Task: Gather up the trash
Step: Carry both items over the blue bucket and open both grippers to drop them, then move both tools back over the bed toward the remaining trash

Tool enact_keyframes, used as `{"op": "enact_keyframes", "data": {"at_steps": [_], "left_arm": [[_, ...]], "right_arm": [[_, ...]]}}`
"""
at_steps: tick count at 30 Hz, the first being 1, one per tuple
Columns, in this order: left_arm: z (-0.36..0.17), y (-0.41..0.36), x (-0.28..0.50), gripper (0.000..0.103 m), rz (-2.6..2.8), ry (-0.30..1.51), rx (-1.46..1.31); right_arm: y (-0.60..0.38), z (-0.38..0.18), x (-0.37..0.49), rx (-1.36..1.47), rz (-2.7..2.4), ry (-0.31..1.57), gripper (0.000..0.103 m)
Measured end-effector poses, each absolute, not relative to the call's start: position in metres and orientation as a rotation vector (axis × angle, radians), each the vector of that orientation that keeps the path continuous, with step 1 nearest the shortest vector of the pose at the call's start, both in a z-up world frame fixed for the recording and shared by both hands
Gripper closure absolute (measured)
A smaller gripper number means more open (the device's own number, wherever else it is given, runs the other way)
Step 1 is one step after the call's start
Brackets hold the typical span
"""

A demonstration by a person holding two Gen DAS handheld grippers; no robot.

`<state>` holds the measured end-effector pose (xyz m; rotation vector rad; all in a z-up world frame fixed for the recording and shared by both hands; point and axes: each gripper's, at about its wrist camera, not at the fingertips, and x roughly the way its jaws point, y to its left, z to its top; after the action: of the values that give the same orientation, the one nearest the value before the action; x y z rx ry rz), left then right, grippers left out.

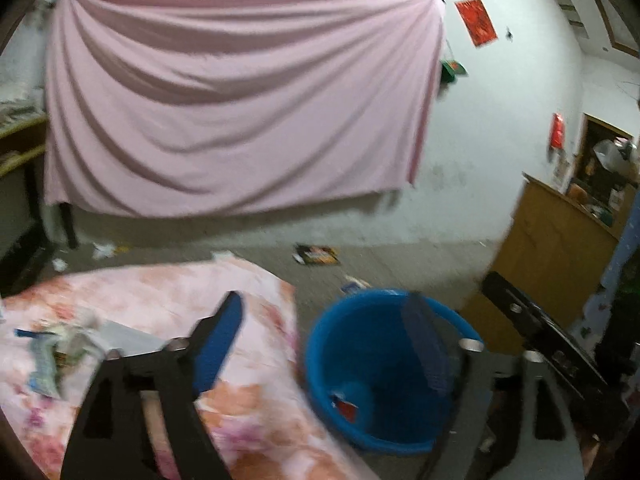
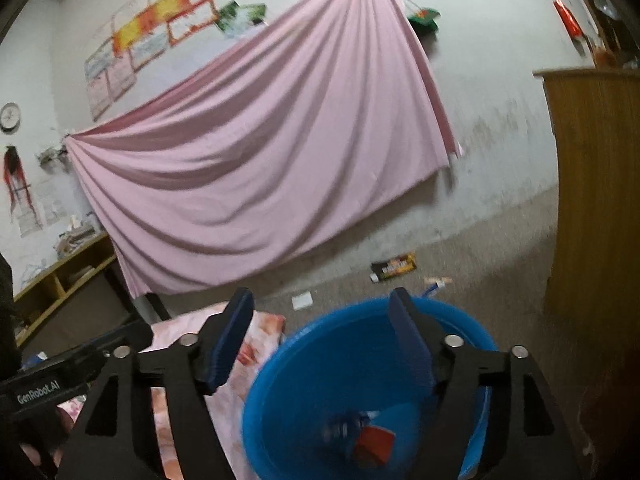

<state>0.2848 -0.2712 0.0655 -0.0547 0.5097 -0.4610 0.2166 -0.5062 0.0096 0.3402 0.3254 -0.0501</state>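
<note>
A blue bucket (image 1: 360, 344) stands on the floor beside the table with the pink floral cloth (image 1: 248, 400). At its bottom lies a red scrap (image 1: 347, 410) with some other blurred bits. My left gripper (image 1: 324, 304) is open and empty, one finger over the cloth and the other over the bucket. Crumpled wrappers (image 1: 60, 344) lie on the cloth to its left. In the right wrist view my right gripper (image 2: 320, 300) is open and empty above the bucket (image 2: 320, 368), with the red scrap (image 2: 374, 444) below.
On the floor lie a dark packet (image 1: 318, 255) (image 2: 394, 266), a white paper (image 2: 302, 301), a small tube (image 2: 436, 282) and white scraps (image 1: 102, 250). A wooden cabinet (image 2: 600, 200) stands close on the right. A pink sheet (image 1: 240, 100) hangs on the wall, with shelves (image 2: 60, 276) at the left.
</note>
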Motion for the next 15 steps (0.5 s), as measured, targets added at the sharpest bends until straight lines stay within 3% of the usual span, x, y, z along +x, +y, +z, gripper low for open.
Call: {"op": "enact_keyframes", "data": {"at_steps": [4, 15], "left_arm": [[0.077, -0.238, 0.273, 0.002, -0.377, 0.419, -0.098], [0.079, -0.152, 0.239, 0.002, -0.223, 0.253, -0.086]], "right_arm": [[-0.490, 0.021, 0.211, 0.335, -0.025, 0.269, 0.001], [-0.426, 0.049, 0.193, 0.239, 0.079, 0.072, 0.000]]}}
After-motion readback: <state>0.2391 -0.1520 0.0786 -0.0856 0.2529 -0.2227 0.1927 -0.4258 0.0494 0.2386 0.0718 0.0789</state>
